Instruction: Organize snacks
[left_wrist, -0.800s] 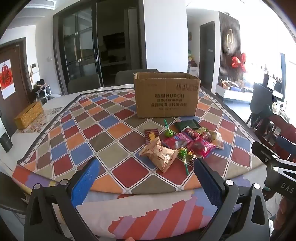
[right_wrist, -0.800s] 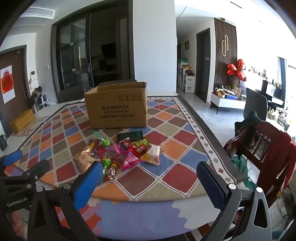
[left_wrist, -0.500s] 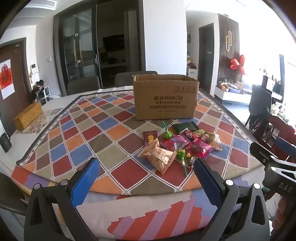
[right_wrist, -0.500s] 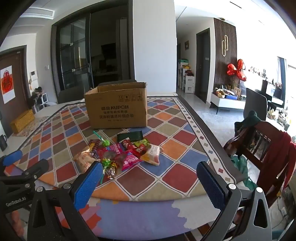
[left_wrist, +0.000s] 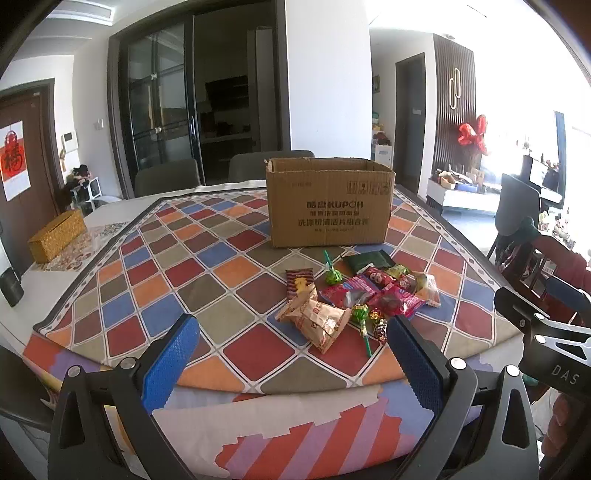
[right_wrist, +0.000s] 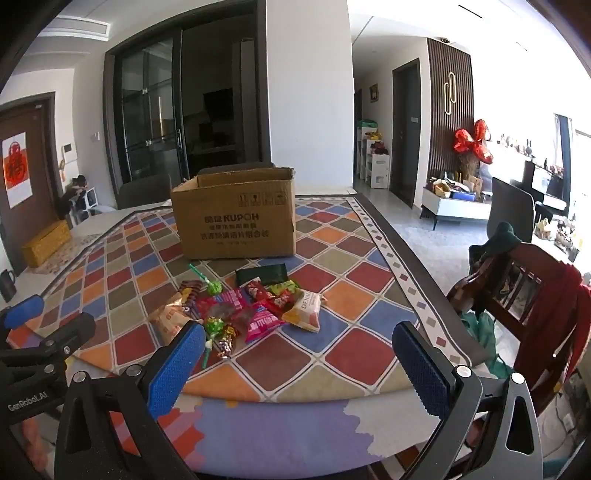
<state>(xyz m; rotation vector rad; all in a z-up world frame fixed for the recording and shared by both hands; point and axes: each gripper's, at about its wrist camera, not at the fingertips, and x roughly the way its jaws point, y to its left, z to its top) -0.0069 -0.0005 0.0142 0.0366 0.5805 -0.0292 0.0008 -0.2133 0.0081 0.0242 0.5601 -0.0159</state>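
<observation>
A pile of snacks (left_wrist: 360, 295) lies on the checkered tablecloth (left_wrist: 207, 258): a tan wrapper (left_wrist: 317, 319), red packets, green lollipops (left_wrist: 332, 275) and a dark green packet (left_wrist: 367, 260). An open cardboard box (left_wrist: 328, 205) stands behind it. The pile also shows in the right wrist view (right_wrist: 243, 306), in front of the box (right_wrist: 236, 218). My left gripper (left_wrist: 291, 363) is open and empty near the table's front edge. My right gripper (right_wrist: 299, 367) is open and empty, to the right of the pile.
A gold tissue box (left_wrist: 57, 234) and a dark mug (left_wrist: 11, 286) sit at the table's left. Grey chairs (left_wrist: 168, 181) stand behind the table. A wooden chair with red cloth (right_wrist: 532, 295) stands at the right.
Both grippers stay open. The left view has shifted slightly, with the table and box appearing a little lower. The right view is nearly unchanged.
</observation>
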